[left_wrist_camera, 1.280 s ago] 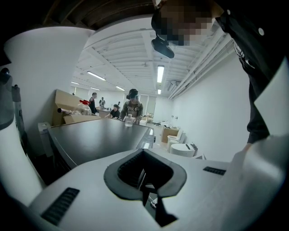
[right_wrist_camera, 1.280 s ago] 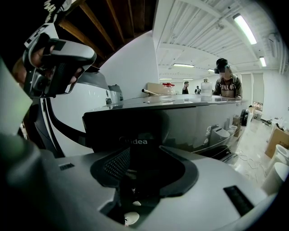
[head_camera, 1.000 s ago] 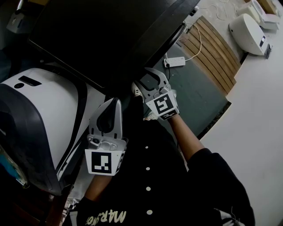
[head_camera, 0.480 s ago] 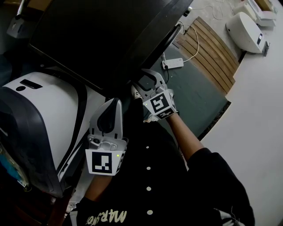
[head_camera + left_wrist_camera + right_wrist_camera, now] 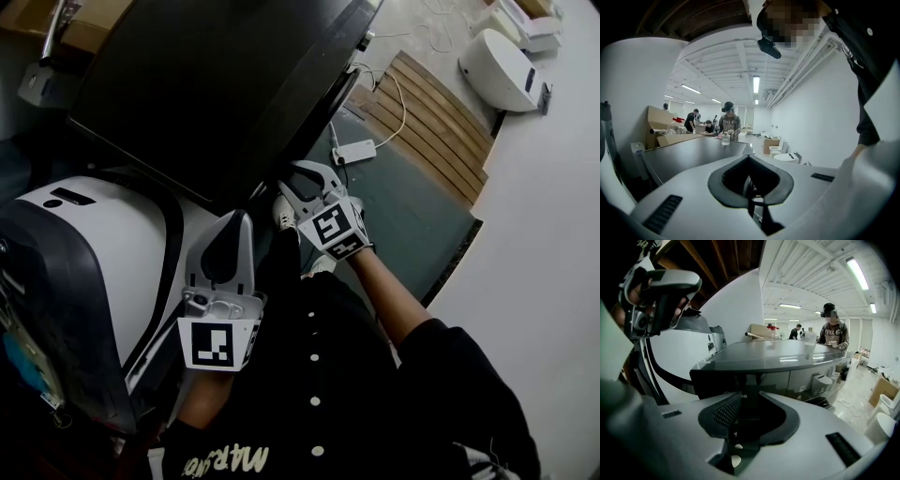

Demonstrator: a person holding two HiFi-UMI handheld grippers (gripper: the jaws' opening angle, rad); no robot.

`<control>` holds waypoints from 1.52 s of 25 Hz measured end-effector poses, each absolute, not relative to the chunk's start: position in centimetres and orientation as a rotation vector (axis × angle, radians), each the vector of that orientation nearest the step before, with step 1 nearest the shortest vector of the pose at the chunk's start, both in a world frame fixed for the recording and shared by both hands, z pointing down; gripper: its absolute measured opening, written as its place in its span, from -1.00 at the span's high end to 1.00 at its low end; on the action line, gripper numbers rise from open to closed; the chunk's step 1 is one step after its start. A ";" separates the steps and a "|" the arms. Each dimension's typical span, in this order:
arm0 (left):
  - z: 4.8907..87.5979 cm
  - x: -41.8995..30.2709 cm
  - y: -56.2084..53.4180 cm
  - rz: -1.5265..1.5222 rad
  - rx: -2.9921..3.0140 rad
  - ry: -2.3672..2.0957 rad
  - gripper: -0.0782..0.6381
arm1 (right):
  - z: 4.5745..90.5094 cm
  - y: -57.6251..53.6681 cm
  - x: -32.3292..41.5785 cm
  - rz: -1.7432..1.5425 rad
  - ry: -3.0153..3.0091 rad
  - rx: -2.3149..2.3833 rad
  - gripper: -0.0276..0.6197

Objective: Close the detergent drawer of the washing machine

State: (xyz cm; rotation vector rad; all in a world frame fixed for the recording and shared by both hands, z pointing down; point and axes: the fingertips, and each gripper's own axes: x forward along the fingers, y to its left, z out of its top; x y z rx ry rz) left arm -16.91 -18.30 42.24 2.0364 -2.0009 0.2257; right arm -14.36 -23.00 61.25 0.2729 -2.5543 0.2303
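approach step. right gripper faces washing machine front, jaws just narrowed, part spread, empty; left gripper jaws pressed together. next: press detergent drawer (not clearly visible) flush.

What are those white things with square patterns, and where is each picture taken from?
A person holds a white two-jaw gripper in each hand; the patterned cubes are part of them. The head view comes from a camera on the person's head, looking down; the other two cameras ride on the grippers, looking along their jaws. The left gripper is shut and empty, beside a white machine. The right gripper is at the front of the dark washing machine; its jaws have just been closing but stand apart, nothing visibly pinched. A power strip lies on the floor.
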 end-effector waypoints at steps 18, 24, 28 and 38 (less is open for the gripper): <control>37.7 -13.6 -20.2 0.180 2.259 -1.988 0.76 | 43.8 -26.9 -2.9 0.212 -2.833 0.620 0.80; 36.1 -12.3 -21.0 0.124 2.289 -1.969 0.76 | 39.2 -28.5 2.0 0.263 -2.857 0.920 0.80; 35.1 -11.5 -21.7 0.123 2.327 -1.965 0.76 | 36.5 -28.7 5.1 0.240 -2.863 1.068 0.80; 31.8 -9.7 -23.7 0.070 2.427 -1.954 0.76 | 32.3 -29.1 12.5 0.222 -2.854 1.324 0.80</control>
